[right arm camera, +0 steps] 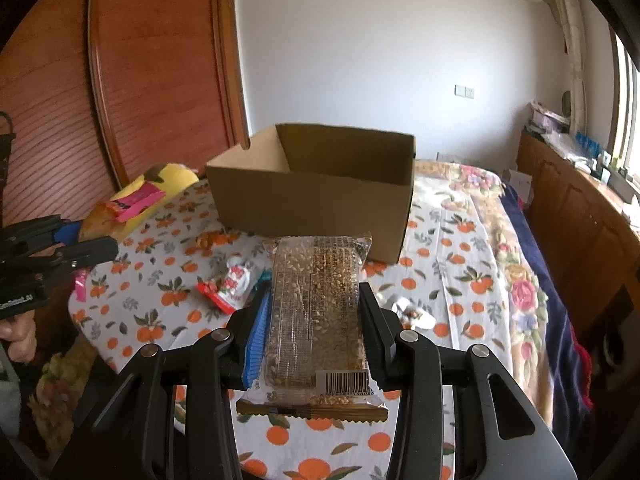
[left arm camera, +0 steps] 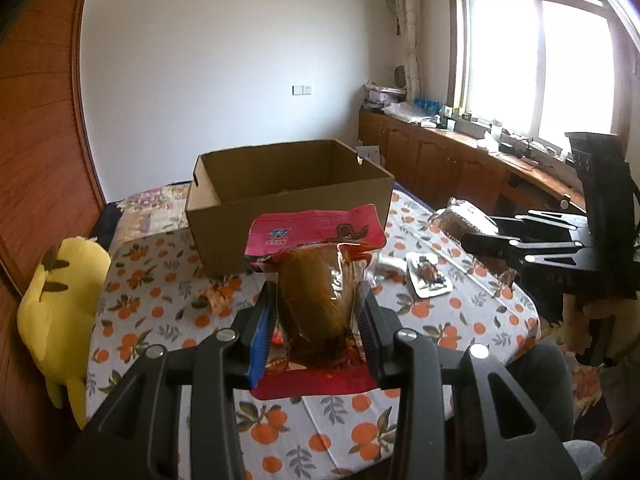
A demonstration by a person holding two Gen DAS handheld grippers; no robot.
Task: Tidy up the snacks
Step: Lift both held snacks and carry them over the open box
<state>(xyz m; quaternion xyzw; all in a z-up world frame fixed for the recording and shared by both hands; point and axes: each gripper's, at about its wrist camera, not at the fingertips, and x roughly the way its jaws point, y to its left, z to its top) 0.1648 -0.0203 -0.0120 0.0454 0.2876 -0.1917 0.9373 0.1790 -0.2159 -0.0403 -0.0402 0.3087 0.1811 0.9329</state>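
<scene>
With your left tool (left arm camera: 316, 312) clamped on the red pouch of brown meat snack (left arm camera: 316, 280) and your right tool (right arm camera: 314, 320) on the clear-wrapped sesame bar (right arm camera: 316, 312), both short of the open brown cardboard box (left arm camera: 288, 196), carry each over its near wall before letting go.

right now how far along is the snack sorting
Done: nothing confirmed; the cardboard box interior is mostly hidden from both views. In hand: the left gripper is shut on a red pouch of brown snack, and the right gripper is shut on a sesame bar pack, both short of the box. Left: a red-and-white packet and a silver-wrapped snack lie on the orange-print tablecloth.
</scene>
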